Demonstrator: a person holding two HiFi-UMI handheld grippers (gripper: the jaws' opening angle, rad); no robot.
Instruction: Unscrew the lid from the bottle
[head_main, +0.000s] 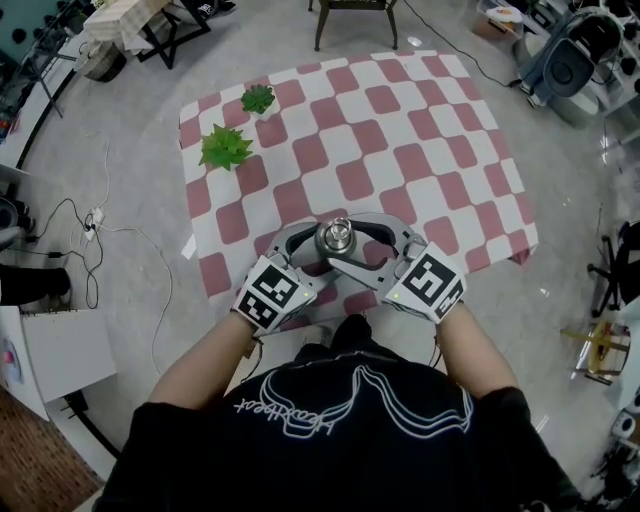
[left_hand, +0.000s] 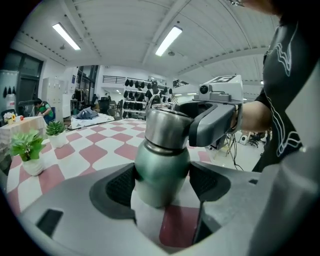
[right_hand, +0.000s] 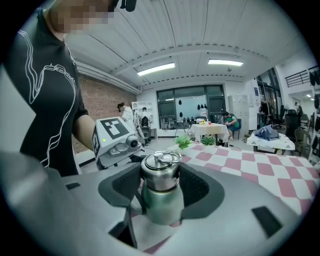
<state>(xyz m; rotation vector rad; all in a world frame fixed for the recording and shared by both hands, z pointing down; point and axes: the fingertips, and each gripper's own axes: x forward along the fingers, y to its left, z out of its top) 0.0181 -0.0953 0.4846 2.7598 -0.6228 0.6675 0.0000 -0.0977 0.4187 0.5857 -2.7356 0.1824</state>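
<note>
Bottle (head_main: 335, 238), green body w/ steel lid (right_hand: 161, 175), stands upright at the near edge of the table (head_main: 440, 150), about mid-width, right in front of the person. Lid sits on the bottle neck; a small wire ring (right_hand: 163, 159) lies flat on top of it.

Left gripper (head_main: 303, 250) comes in from near-left & is clamped on the green body just below the shoulder, its dark pads (left_hand: 119, 186) pressed to both sides. Right gripper (head_main: 372, 250) comes in from near-right & sits higher, jaws closed round the steel lid, grasping it on both sides. The two grippers meet at the bottle, close beside each other. In the left gripper view the right one's jaw reaches the lid from the right. In the right gripper view the left one shows just left of the bottle. Each has its marker cube on the end toward the person.

Bare forearms (head_main: 200, 365) & a black T-shirt (head_main: 350, 440) w/ white line print fill the bottom of the head view.

Table is covered in red/white checks. On its far-left part are 2 small potted plants: bigger plant (head_main: 226, 147) nearer, smaller plant (head_main: 258, 98) farther, both well apart from the bottle. Grey floor all round, w/ cables (head_main: 95, 230) lying on it left of the table
</note>
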